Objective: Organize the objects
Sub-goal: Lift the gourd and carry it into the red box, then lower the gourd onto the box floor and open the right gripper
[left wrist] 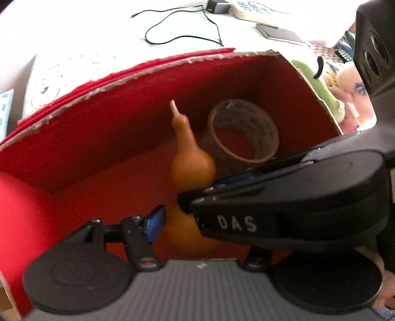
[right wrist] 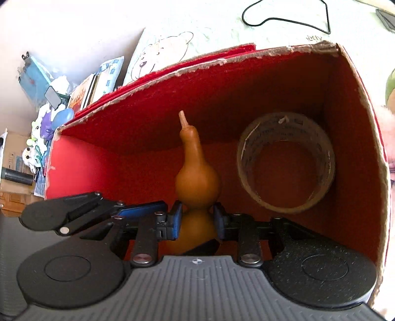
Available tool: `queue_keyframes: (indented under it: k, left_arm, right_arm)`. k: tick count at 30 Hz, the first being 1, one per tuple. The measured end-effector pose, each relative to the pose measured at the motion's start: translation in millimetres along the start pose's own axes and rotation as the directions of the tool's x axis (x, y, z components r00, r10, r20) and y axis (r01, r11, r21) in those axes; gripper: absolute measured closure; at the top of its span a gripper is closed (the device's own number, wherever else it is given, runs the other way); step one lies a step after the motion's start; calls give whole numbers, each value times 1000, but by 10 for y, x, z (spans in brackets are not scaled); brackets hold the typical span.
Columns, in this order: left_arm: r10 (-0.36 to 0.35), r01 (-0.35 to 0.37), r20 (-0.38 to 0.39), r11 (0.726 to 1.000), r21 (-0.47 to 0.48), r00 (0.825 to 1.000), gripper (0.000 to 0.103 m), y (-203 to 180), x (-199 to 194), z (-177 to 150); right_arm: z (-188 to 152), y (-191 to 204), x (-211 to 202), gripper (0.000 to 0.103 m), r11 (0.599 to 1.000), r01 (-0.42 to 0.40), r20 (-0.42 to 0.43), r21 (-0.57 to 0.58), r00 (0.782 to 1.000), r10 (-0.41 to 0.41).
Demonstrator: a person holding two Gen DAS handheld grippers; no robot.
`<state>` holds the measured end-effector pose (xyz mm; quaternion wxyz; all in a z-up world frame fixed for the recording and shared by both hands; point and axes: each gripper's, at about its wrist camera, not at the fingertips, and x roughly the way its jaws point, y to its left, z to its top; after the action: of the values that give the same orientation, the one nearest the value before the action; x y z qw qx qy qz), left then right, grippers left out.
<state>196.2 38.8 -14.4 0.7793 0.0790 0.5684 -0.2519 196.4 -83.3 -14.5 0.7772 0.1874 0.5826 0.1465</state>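
Pretty harsh daylight, the cloth (left wrist: 98, 37) up around 12 o'clock is blown out white. Inside of the red box (right wrist: 148, 118) sits shadowy. Soft blur throughout, heavy fisheye bending at edges.

We see a pale mint bedsheet (left wrist: 103, 37) across the upper part of both views, printed with a bear outline (right wrist: 158, 59) at upper left of the right wrist view. On it stands a red cardboard box (left wrist: 118, 138), filling the middle of both frames, its torn rim uppermost. A black cable (left wrist: 182, 27) loops on the sheet above the box. At top centre of the left wrist view lies a dark charger block (left wrist: 217, 7), just beside a white device with blue buttons (left wrist: 254, 8); a dark phone (left wrist: 280, 33) lies to the right, near the box's corner. Soft toys (left wrist: 345, 98) crowd the right edge.
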Motion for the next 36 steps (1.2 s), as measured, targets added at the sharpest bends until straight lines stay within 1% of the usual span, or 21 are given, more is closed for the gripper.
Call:
queue_keyframes:
  k: [2,3,6,7,9,11,13,14,15,16,17,18,20,21,24,27,29,33,36]
  left_arm:
    - [3,-3,-8,1000,-24,1000,45,27,16,11]
    - [4,-4,-13,999,-37,1000,44,40,25,16]
    - [14,-15,-7,999,-50,1000,39,50,14,-6]
    - [19,-19,-4,999,-49,1000,37,41,9,-11]
    - [30,-30,3,999,-44,1000,35,15,-2,-27]
    - [41,-40,3,998,-45,999,34,1,4,-28]
    - [40,-39,16,998,-57,999,34,37,-13,-22]
    - [29,-27,24,998,-64,999,34,59,-19,-16]
    - [12,-10,32,998,-70,999,35,77,-37,-22]
    - [-1,4,41,997,-72,999,36,95,-57,-29]
    - [-11,14,51,997,-71,999,36,117,-67,-42]
    - [-24,28,59,997,-65,998,35,118,-83,-50]
    - [-20,24,66,998,-54,998,32,95,-95,-52]
    - [-9,13,68,999,-49,998,30,79,-93,-47]
    - [21,-19,49,999,-40,999,30,45,-40,-21]
    - [46,-44,42,998,-35,998,30,13,-2,-10]
    - [64,-63,38,997,-38,997,30,7,9,-8]
    - [87,-86,20,995,-51,996,30,27,35,2]
    - [112,-110,32,993,-44,993,32,3,19,-13]
  right_arm:
    - [5,-58,-2,70,1000,-15,4,20,1000,15]
    - [1,-91,-2,68,999,-25,1,36,1000,25]
    - [-47,-171,-40,67,996,-41,13,79,999,40]
    - [-62,-177,-53,67,996,-34,16,82,999,33]
    - [-69,-160,-71,62,997,-2,14,80,1000,0]
    - [-52,-128,-77,62,999,6,0,53,1000,-6]
    - [-48,-152,-63,63,998,14,-23,60,1000,-13]
    - [-40,-175,-54,66,997,14,-41,71,999,-11]
    - [-41,-203,-43,73,996,3,-63,84,998,2]
    - [-47,-243,-36,76,995,-14,-79,103,997,23]
    - [-51,-289,-38,76,992,-25,-88,122,995,36]
    - [-53,-317,-43,75,992,-19,-88,126,996,30]
    - [-66,-328,-46,75,993,-29,-86,114,996,39]
    - [-72,-325,-64,75,994,-25,-72,108,997,33]
    - [-115,-302,-122,75,997,-21,-29,75,999,23]
    - [-171,-337,-169,75,996,-43,4,76,999,43]
    - [-217,-329,-214,75,997,-40,41,66,998,38]
    - [-318,-288,-317,75,1000,-21,135,7,991,20]
    - [-376,-303,-328,75,1000,-14,173,18,985,11]
